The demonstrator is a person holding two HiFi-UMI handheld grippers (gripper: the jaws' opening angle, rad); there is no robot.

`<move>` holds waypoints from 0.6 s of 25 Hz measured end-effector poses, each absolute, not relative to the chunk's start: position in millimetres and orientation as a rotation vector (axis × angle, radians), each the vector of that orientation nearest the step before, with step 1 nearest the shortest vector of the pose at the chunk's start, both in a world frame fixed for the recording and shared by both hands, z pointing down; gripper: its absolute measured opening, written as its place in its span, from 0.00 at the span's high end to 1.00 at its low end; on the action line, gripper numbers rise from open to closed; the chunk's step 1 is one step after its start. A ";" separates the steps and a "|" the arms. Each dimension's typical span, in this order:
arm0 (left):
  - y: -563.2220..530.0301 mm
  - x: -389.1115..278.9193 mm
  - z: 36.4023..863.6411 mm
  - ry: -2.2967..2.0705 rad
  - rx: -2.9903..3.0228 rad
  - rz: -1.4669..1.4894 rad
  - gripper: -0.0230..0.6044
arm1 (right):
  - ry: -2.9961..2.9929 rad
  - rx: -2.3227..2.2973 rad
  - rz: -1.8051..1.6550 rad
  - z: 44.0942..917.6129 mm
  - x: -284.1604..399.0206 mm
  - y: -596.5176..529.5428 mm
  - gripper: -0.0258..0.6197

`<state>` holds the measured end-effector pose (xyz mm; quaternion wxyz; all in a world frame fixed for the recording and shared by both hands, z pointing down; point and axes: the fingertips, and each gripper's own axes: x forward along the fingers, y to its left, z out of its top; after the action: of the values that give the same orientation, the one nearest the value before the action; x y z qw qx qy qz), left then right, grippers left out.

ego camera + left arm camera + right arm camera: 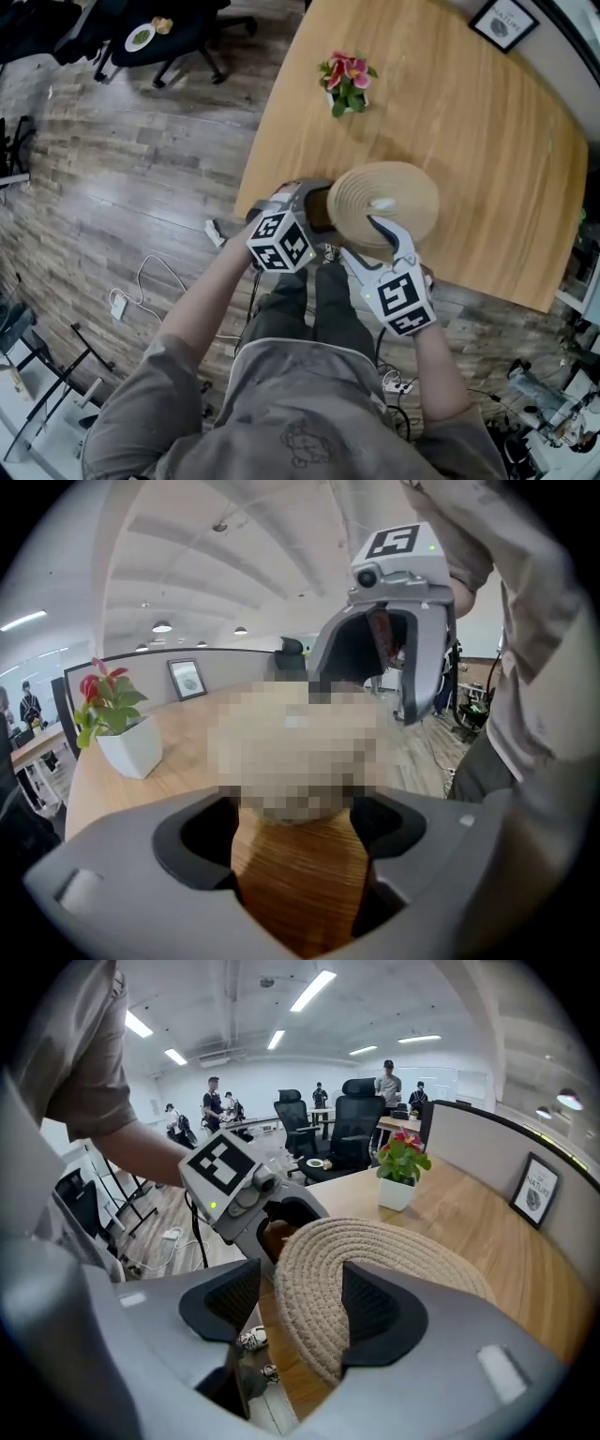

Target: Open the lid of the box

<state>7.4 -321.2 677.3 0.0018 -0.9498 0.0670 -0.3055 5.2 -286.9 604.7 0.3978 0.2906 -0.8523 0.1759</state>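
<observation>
A round box with a woven rope lid (384, 202) and a small white knob (382, 203) stands near the front edge of the wooden table (469, 122). My left gripper (317, 208) is at the box's left side, open, with the brown box body (300, 874) in the gap between its jaws. I cannot tell whether the pads touch it. My right gripper (363, 240) is at the near side, open. In the right gripper view (300, 1302) one finger (380, 1307) lies over the lid (394, 1260) and the other (220, 1302) hangs outside its rim.
A potted red-flowered plant (347, 82) stands further back on the table, and a framed picture (504, 21) leans at the far right corner. The table edge runs just below the box. Cables (141, 291) lie on the wood floor, and an office chair (169, 37) is at top left.
</observation>
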 end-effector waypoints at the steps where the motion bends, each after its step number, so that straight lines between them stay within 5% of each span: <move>1: -320.9 7.6 677.4 0.203 -2.985 -0.963 0.38 | -2.139 0.713 0.427 608.5 3.4 -285.6 0.56; 9: -320.3 7.0 677.1 0.194 -2.991 -0.998 0.40 | -1.977 0.657 0.244 627.7 2.2 -281.2 0.57; 15: -320.6 6.6 679.8 0.218 -2.989 -1.004 0.40 | -1.948 0.686 0.083 629.8 4.4 -284.5 0.69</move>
<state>6.6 -320.6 679.8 -0.0096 -0.9456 0.0688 -0.3177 4.4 -284.5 629.8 0.5117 0.2851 -0.8097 0.0344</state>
